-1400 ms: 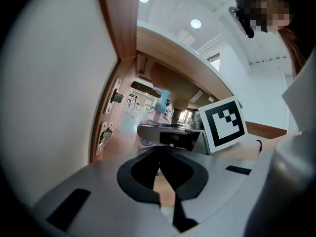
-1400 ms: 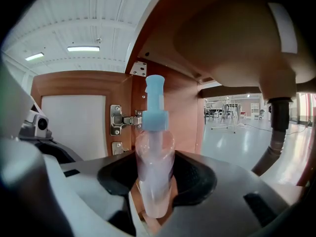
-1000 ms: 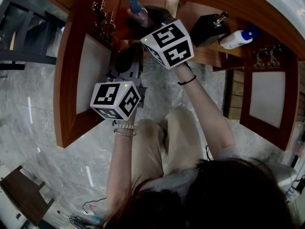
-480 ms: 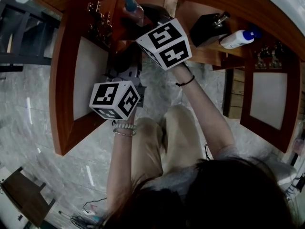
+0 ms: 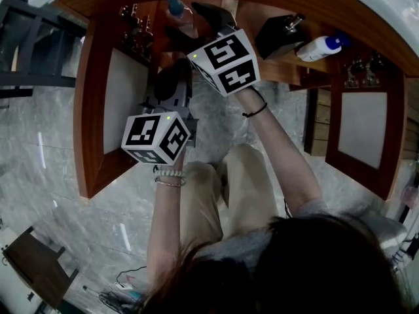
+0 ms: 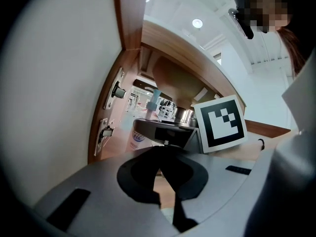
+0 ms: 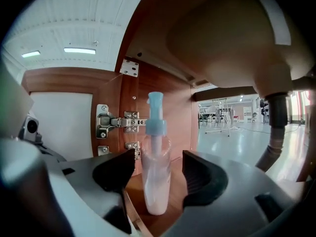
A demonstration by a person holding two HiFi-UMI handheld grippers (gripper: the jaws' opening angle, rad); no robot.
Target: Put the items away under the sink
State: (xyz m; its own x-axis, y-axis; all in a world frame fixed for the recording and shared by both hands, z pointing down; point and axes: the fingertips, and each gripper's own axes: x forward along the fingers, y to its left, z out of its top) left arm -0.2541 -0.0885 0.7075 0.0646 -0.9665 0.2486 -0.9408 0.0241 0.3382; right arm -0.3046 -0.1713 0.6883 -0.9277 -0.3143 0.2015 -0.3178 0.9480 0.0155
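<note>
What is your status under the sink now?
Right claw just been opening; clear plastic blue-pump bottle upright between, not gripped. Left claw shut, empty. No obstruction seen.

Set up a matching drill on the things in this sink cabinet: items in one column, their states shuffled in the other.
Items:
1. pump bottle
2. white bottle
3. hinge
4. drain pipe

States:
A. lying on its side
B. hanging below the sink bowl
C. standing upright
D. silver metal, held by screws

Pairs: 1-C, 2-A, 3-D, 4-B
</note>
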